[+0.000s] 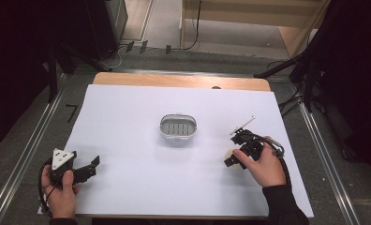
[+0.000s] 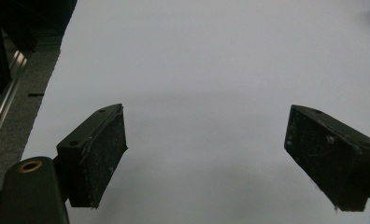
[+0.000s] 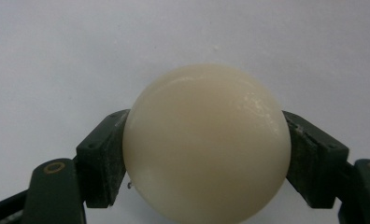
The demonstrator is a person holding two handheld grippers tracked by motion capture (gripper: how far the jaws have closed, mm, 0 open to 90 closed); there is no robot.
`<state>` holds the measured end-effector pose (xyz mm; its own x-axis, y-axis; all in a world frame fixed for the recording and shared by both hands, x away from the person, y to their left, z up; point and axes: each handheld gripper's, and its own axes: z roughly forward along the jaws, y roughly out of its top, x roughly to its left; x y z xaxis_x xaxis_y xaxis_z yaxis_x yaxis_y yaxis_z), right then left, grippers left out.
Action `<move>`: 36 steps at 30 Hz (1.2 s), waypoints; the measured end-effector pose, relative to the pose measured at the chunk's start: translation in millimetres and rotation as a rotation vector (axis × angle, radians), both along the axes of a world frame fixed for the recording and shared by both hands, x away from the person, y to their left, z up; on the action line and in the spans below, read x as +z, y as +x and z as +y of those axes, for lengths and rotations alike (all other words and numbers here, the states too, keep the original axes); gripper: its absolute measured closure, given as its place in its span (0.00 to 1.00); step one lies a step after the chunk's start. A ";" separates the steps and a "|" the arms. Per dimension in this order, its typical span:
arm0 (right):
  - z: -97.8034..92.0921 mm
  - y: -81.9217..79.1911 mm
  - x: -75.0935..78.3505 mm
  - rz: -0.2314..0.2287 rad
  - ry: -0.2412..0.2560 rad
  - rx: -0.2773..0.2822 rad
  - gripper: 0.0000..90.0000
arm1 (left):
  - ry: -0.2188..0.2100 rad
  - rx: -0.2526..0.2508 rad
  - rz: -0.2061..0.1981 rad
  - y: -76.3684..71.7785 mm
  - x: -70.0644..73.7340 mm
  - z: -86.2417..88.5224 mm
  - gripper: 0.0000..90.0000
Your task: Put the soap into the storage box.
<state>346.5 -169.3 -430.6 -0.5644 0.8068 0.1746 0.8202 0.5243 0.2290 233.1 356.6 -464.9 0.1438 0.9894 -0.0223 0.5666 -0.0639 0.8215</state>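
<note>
Right gripper (image 3: 206, 154) clamps the smooth cream soap (image 3: 206, 142); it could squirt free. Left gripper (image 2: 206, 158) gapes wide, idle.

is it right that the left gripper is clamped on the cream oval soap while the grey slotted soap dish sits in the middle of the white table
Not quite: the right gripper holds the cream oval soap, its jaws pressed to both sides, as the right gripper view shows. The left gripper is open over bare table. The grey slotted soap dish does sit mid-table on the white table.
</note>
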 end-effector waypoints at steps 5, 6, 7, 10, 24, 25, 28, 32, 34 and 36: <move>7.0 4.0 4.7 -0.001 0.006 0.012 0.27 | 0.001 -0.001 0.000 0.2 -0.1 0.2 0.15; 7.7 4.9 5.0 -0.005 0.007 0.017 0.27 | 0.000 -0.001 -0.001 0.1 -0.1 0.2 0.15; 9.1 5.6 6.1 0.001 0.004 0.016 0.27 | 0.000 -0.001 -0.001 0.1 -0.1 0.2 0.15; 11.1 7.6 7.1 -0.004 0.007 0.023 0.27 | -0.005 -0.003 -0.003 0.2 -0.2 0.4 0.15; 29.8 20.2 21.4 -0.009 -0.003 0.050 0.27 | -0.008 -0.005 0.010 0.4 0.2 1.0 0.15; 33.1 21.3 22.6 -0.013 -0.004 0.053 0.27 | -0.010 -0.006 0.006 0.3 0.1 1.1 0.15; 39.5 22.6 25.5 -0.006 -0.007 0.056 0.27 | -0.012 -0.006 0.006 0.4 0.0 1.3 0.15; 51.6 26.4 29.2 -0.004 -0.006 0.081 0.27 | -0.011 -0.008 0.009 0.7 0.0 1.3 0.15; 53.1 27.0 29.7 -0.004 -0.007 0.082 0.27 | -0.012 -0.007 0.009 0.7 0.1 1.5 0.15; 57.4 28.8 31.4 -0.003 -0.007 0.085 0.27 | -0.014 -0.006 0.009 0.7 0.0 1.6 0.15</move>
